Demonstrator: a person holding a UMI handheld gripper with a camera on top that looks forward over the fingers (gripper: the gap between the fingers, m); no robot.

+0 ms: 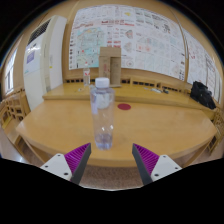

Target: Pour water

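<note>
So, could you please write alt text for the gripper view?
A clear plastic water bottle with a white cap stands upright on a round wooden table, just ahead of the open gripper. Beyond it lie a small red disc and a brown cardboard box.

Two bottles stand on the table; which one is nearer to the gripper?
The bottle with the white cap, just ahead of the open gripper. The other bottle stands far behind, beside the brown box.
</note>
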